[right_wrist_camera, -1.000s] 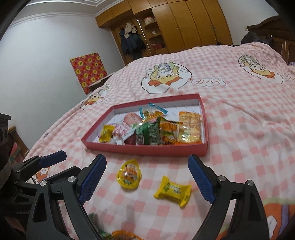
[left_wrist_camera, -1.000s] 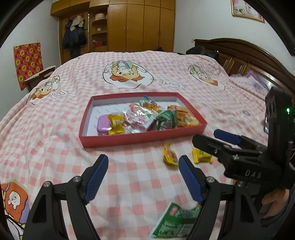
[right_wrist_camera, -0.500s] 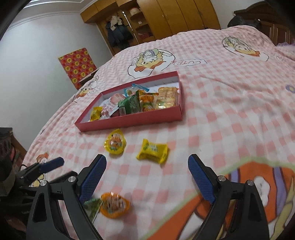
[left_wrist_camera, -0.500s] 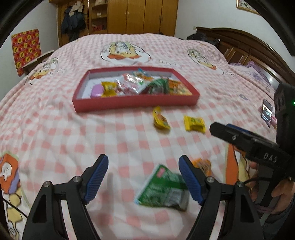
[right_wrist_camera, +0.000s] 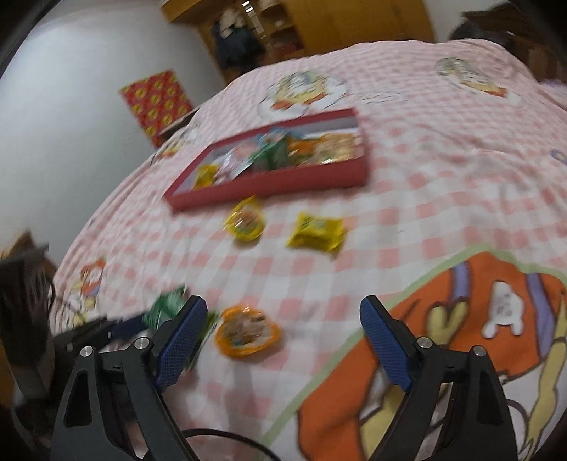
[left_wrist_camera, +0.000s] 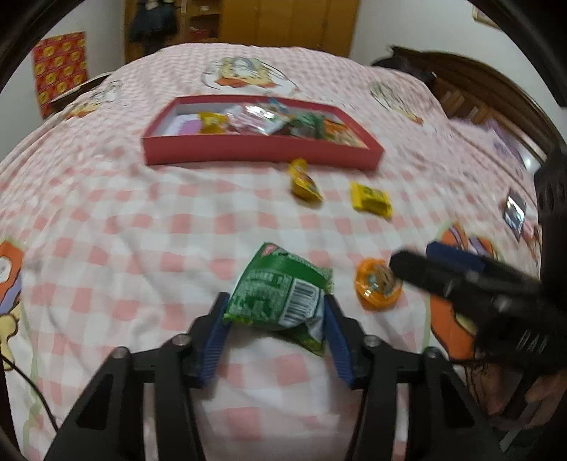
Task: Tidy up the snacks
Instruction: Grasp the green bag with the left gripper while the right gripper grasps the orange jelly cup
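Note:
My left gripper is shut on a green snack packet low over the pink checked bedspread. My right gripper is open, with an orange jelly cup between and just ahead of its fingers; that cup also shows in the left wrist view. A yellow jelly cup and a yellow wrapped snack lie farther on, before the red tray. The tray holds several snacks.
A phone lies on the bed at the right. A dark wooden headboard runs along the right side. Wooden wardrobes stand beyond the bed. The left gripper shows at the left in the right wrist view.
My left gripper has moved down and closed on the green packet. My right gripper has dropped nearer to the orange jelly cup and stayed open. Both views are blurred by motion.

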